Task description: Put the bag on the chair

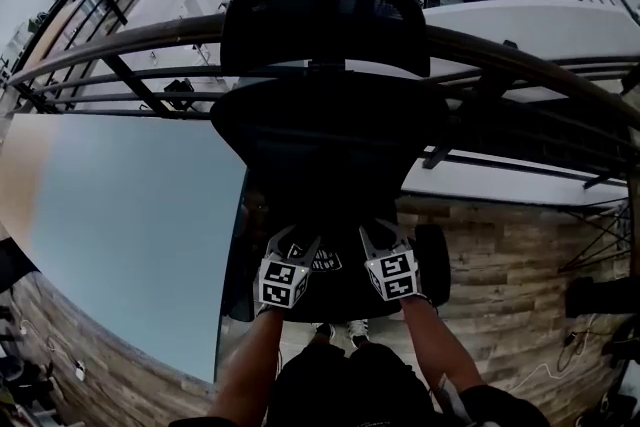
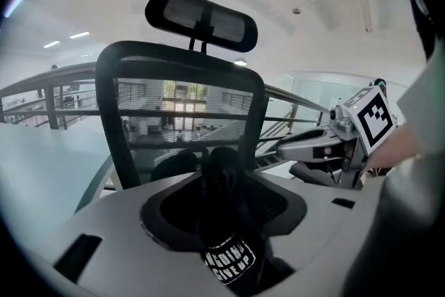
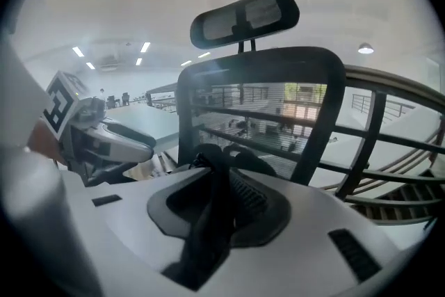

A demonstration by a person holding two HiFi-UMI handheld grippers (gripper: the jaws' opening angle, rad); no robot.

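Observation:
A black mesh office chair (image 1: 330, 130) with a headrest stands right in front of me, its seat facing me. Both grippers hang side by side over the seat's near edge. My left gripper (image 1: 300, 247) is shut on a black bag (image 1: 325, 261) with a white printed label. In the left gripper view the bag's fabric (image 2: 226, 250) runs up between the jaws toward the chair back (image 2: 181, 115). My right gripper (image 1: 376, 241) is shut on a black strap (image 3: 208, 219) of the same bag, with the chair back (image 3: 257, 108) behind. Most of the bag is hidden under the grippers.
A dark metal railing (image 1: 120, 40) curves behind the chair, with an open hall below. A pale blue panel (image 1: 130, 215) lies at the left. Wood-look floor (image 1: 500, 255) is at the right, with cables (image 1: 575, 345) on it. The person's shoes (image 1: 355, 327) are below the grippers.

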